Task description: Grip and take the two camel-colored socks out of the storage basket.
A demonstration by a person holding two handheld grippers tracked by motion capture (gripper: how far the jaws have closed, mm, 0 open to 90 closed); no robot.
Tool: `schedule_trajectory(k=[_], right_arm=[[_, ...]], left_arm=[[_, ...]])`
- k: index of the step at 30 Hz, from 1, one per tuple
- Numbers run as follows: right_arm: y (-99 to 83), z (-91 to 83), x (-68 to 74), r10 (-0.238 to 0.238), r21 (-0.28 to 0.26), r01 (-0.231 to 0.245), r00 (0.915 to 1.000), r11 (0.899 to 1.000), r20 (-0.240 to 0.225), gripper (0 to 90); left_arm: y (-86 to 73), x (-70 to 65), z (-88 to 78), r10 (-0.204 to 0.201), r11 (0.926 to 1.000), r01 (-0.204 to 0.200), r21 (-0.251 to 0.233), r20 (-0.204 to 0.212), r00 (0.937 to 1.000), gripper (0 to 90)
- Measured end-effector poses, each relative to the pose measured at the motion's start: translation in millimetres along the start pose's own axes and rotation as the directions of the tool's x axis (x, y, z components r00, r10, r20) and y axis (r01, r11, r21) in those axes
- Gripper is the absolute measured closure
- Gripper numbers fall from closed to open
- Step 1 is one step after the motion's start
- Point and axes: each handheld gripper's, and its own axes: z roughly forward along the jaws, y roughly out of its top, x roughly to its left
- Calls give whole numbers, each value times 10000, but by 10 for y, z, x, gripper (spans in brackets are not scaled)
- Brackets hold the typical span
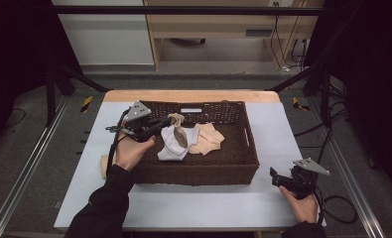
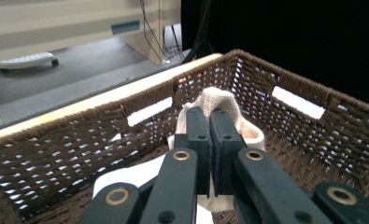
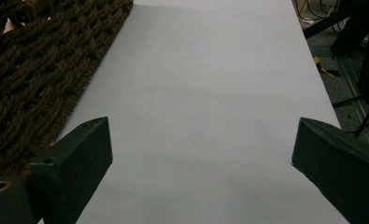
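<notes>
Sock (image 2: 219, 100) hangs inside the basket (image 1: 243, 163), clamped in my left hand-held gripper (image 2: 209, 140); soft, light, limp, best pinched at its cuff. My right hand-held gripper (image 3: 201, 154) stands apart over the counter (image 3: 196, 70).

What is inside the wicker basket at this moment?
The wicker basket holds a white sock with a beige sock beside it. The left tongs are clamped on the white sock's beige cuff. Whatever lies beneath the socks is covered.

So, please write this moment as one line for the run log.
left claw: shut on beige sock, inside wicker basket | right claw: open, above table | white cloth: in basket
</notes>
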Motion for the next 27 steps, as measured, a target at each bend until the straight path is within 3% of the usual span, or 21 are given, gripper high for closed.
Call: schedule_trajectory(k=[6,11,17,22,27], right_arm=[[0,-2,0,5,-2,-5,10000,10000,15,54],[0,-2,0,9,-3,-9,10000,10000,24,54],[0,-3,0,31,15,-31,10000,10000,40,53],[-1,-2,2,2,16,-2,10000,10000,44,54],[-1,0,3,14,28,-14,10000,10000,54,54]], left_arm=[[59,30,-178,-281,9974,270,-662,-146,9995,876],[101,70,-337,-309,9939,272,-1068,-333,9990,876],[161,162,-599,-481,9847,381,-1703,-550,9973,876],[202,273,-872,-699,9726,501,-2269,-799,9943,876],[211,349,-1040,-804,9673,534,-2479,-1001,9917,876]])
